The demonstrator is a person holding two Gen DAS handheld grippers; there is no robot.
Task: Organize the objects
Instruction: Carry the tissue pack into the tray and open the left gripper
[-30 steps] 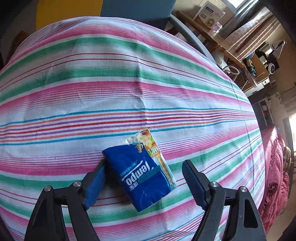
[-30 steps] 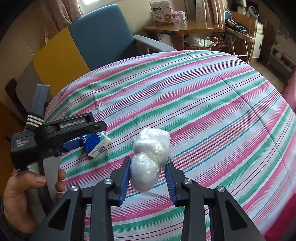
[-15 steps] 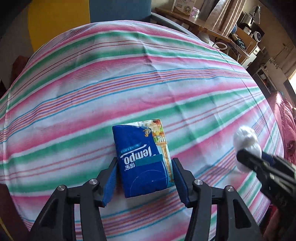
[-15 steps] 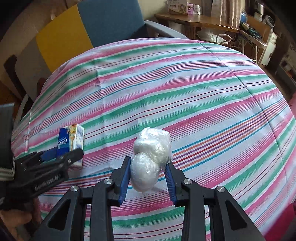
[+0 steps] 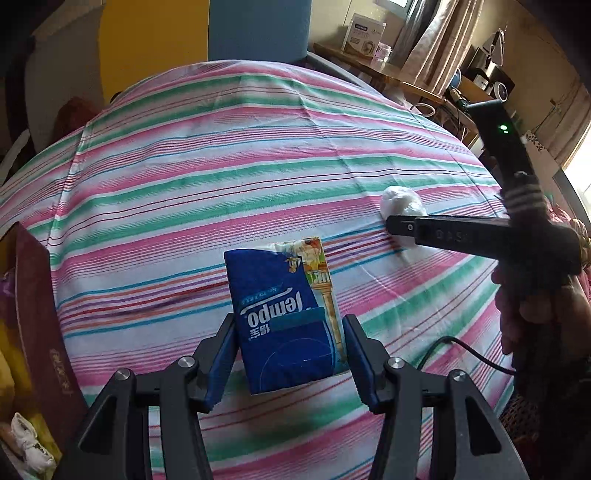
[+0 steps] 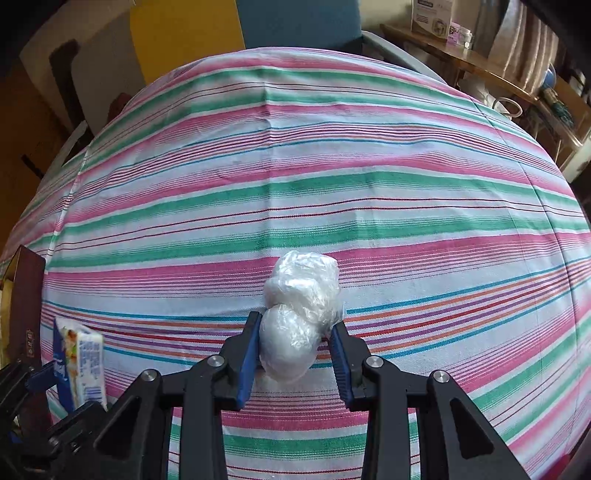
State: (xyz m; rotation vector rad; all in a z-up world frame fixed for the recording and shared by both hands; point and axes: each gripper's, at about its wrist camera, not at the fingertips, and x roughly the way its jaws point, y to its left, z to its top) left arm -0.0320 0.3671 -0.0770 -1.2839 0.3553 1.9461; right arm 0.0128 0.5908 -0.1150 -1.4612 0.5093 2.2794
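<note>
A blue Tempo tissue pack (image 5: 284, 317) hangs above the striped tablecloth (image 5: 221, 177), pinched by my left gripper (image 5: 290, 363), whose blue pads press its two sides. In the right wrist view the same tissue pack (image 6: 79, 363) shows edge-on at the lower left, held in the left gripper (image 6: 55, 384). A lump of crumpled clear plastic wrap (image 6: 299, 317) sits in my right gripper (image 6: 293, 360), which is shut on its lower bulge. From the left wrist view the plastic lump (image 5: 402, 206) pokes out past the right gripper's black finger (image 5: 443, 232).
A dark red box (image 5: 40, 332) with yellow contents stands at the table's left edge, also visible as the box (image 6: 22, 295). A blue and yellow chair (image 6: 258, 26) is behind the table. A wooden side table (image 5: 388, 70) carries a carton. A person's hand (image 5: 535, 306) grips the right tool.
The left gripper shut on the tissue pack, lifted it and carried it left, toward the dark red box. The right gripper, still on the plastic lump, sank a little and rolled.
</note>
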